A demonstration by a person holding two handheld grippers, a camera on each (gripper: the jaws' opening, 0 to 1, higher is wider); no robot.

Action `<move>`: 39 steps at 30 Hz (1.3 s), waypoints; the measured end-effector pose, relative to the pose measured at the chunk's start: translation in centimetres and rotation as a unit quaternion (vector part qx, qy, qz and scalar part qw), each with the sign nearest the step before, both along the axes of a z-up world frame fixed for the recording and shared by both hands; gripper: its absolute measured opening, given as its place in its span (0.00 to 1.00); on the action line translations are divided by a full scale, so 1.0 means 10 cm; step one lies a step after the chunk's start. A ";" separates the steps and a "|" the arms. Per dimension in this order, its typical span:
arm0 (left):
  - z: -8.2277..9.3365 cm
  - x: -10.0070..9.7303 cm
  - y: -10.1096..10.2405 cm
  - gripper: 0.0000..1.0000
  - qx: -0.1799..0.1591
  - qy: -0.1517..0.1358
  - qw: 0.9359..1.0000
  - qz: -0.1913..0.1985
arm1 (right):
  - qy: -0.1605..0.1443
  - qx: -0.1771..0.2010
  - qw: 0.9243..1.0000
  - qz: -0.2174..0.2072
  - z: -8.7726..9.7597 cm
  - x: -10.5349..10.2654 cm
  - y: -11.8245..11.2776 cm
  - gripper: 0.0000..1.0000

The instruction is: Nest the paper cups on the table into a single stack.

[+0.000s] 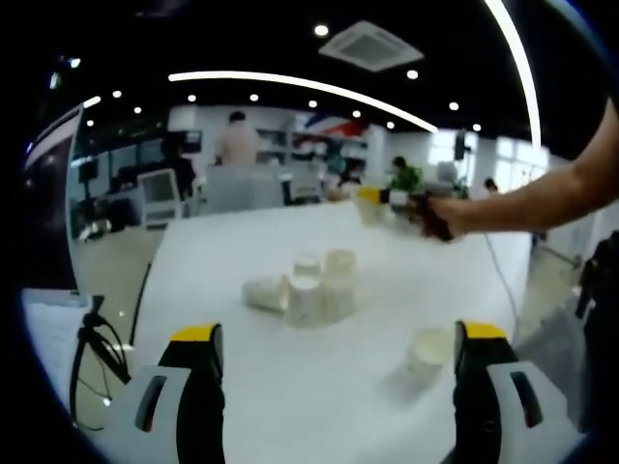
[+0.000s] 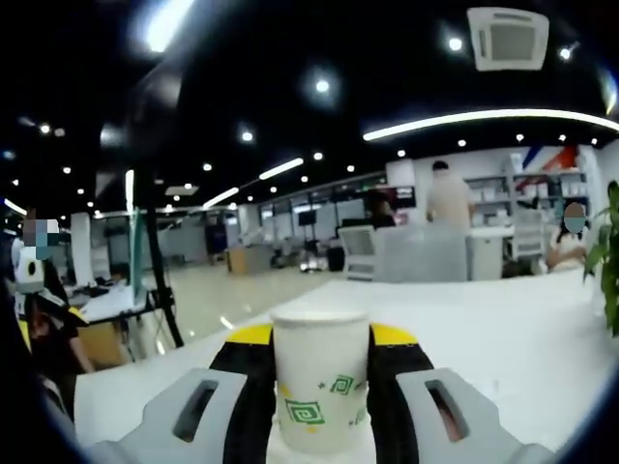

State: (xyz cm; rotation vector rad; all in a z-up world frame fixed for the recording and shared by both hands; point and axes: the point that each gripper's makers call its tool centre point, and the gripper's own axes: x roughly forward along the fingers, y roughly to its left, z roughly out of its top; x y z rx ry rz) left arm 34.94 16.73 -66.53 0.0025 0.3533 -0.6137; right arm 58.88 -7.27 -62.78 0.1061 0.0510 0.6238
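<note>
Table (image 1: 290, 387): white and long.
Cluster of paper cups (image 1: 314, 285): stood mid-table, touching; one apparently lay on its side.
Lone cup (image 1: 426, 350): stood well apart, nearer the right edge.

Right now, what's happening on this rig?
A person is gathering paper cups on a white table. The right claw is shut on one cup, held upright above the table; the left gripper view shows the person's hand carrying it at the far side. The left claw is open and holds nothing. A cluster of cups waits mid-table, one of them on its side, and a lone cup stands near the left claw.
</note>
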 end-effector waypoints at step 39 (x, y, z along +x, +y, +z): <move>0.01 -0.36 -0.19 0.99 0.005 -0.008 1.000 -0.026 | -0.029 0.044 0.998 0.026 0.30 -0.82 0.30 0.34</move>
